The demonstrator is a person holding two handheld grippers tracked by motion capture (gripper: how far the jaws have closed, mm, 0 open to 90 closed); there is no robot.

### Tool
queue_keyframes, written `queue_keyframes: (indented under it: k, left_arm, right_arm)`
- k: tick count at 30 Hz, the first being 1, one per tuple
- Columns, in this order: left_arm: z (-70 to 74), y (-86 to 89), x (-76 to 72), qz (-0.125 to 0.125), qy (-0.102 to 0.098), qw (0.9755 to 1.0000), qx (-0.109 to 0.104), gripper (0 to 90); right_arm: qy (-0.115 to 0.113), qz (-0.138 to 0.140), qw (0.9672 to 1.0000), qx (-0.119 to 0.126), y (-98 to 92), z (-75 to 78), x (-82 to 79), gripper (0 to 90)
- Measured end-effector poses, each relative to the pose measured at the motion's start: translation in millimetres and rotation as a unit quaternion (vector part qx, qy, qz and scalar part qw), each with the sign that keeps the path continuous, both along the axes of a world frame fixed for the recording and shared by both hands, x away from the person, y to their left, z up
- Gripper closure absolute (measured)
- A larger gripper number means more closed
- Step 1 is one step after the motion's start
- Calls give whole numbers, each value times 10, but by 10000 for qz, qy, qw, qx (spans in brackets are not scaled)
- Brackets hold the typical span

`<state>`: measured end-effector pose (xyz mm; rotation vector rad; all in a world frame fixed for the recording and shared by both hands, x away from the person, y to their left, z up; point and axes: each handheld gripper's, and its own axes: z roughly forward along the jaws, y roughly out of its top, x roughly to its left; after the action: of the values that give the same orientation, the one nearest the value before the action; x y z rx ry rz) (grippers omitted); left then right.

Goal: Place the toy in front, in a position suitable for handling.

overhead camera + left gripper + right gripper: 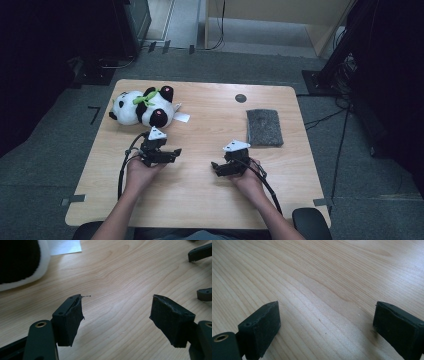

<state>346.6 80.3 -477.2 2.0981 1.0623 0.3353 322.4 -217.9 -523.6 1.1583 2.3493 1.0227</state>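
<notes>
A black-and-white panda plush (142,106) with a green ribbon lies at the table's far left, a white tag (181,117) beside it. My left gripper (172,154) rests just in front of the panda, held by a hand, jaws wide open over bare wood (116,306). The panda's white and black fur (20,265) and the white tag (66,246) sit at the top left of the left gripper view. My right gripper (216,167) rests at mid-table, pointing left, open with nothing between its jaws (325,320). Its black jaw tips (200,252) appear far right in the left gripper view.
A grey felt pad (264,127) lies flat at the right of the wooden table (200,200). A dark round cable hole (240,98) sits near the far edge. Cables trail from both grippers toward the person. Dark equipment and wires stand on the floor around the table.
</notes>
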Motion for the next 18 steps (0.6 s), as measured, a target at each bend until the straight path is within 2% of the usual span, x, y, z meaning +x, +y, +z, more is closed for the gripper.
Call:
queue_keyframes:
  k: [5,16,18]
  left_arm:
    - [42,112,2,68,-40,9999,-109,256]
    - [132,293,37,181,-65,9998,-42,264]
    - [143,334,51,274,-85,9996,-59,279]
  right_arm:
    - [-4,-21,10000,4,7,0,6,73]
    - [-5,-113,9999,5,39,0,30,74]
    - [-13,-110,9999,8,46,0,34,74]
